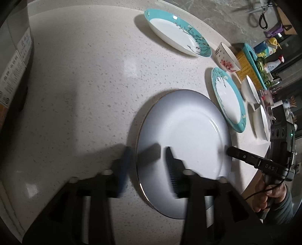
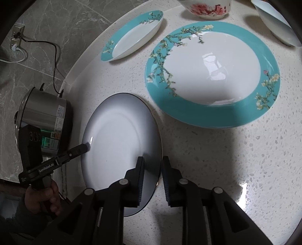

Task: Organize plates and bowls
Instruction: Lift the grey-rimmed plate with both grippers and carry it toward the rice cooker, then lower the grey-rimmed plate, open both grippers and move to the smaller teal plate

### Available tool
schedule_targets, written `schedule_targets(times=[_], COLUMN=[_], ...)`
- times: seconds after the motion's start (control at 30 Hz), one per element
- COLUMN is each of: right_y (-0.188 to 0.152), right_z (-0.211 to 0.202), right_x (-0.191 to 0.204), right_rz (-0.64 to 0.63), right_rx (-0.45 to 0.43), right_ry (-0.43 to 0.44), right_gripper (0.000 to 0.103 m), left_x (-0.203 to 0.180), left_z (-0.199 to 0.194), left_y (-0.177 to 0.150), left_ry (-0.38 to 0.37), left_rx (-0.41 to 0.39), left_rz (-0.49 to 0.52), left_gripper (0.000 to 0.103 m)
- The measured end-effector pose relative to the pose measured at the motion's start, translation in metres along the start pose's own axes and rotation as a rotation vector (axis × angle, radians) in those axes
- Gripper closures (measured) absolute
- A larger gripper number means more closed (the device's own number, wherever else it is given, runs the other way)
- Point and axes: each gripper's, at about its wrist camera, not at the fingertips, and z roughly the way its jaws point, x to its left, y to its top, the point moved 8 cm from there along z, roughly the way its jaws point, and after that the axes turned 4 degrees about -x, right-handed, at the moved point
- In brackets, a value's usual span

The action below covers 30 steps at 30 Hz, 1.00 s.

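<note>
Left gripper (image 1: pixel 149 165): jaws wide, astride the near rim of the white plate (image 1: pixel 185 143); one finger outside the rim at 9 o'clock, the other over the plate face; pads blurred, not pressing.
Right gripper (image 2: pixel 152 175): jaws narrow, one finger either side of the white plate's rim at 5 o'clock in the right wrist view; gap shows on both sides, no clamp seen.
White plate: flat on the speckled worktop (image 1: pixel 85 84), dark thin edge line, between both grippers.
Round teal plate (image 2: pixel 211 75): on the worktop at 1 o'clock from the white plate, just beside it, apart.
Oval teal dish (image 2: pixel 132 35): further back, at 12 o'clock, well apart from the white plate.
Flowered bowl (image 2: pixel 205 8): far edge, behind the round teal plate.
White bowls (image 1: pixel 250 90): two, at 3 o'clock in the left wrist view, beyond the round teal plate.
Steel cooker (image 2: pixel 45 116): at 9 o'clock of the white plate, corded.
</note>
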Motion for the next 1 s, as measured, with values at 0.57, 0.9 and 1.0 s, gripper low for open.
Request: schedule_targets(times=[0.57, 0.9, 1.0], right_y=[0.026, 0.066, 0.074], right_z=[-0.168, -0.127, -0.121], right_x=[-0.056, -0.118, -0.13], right_rz=[0.243, 0.331, 0.31], right_rx=[-0.433, -0.303, -0.292], right_ry=[0.009, 0.102, 0.102], right_gripper=[0.0, 0.03, 0.04], left_x=[-0.154, -0.182, -0.184], left_z=[-0.02, 0.073, 0.088], left_y=[0.094, 0.13, 0.136], left_ry=[-0.362, -0.241, -0.233], left_rx=[0.005, 0.165, 0.187], left_rz=[0.317, 0.324, 0.317], left_gripper=[0.005, 0.005, 0.005])
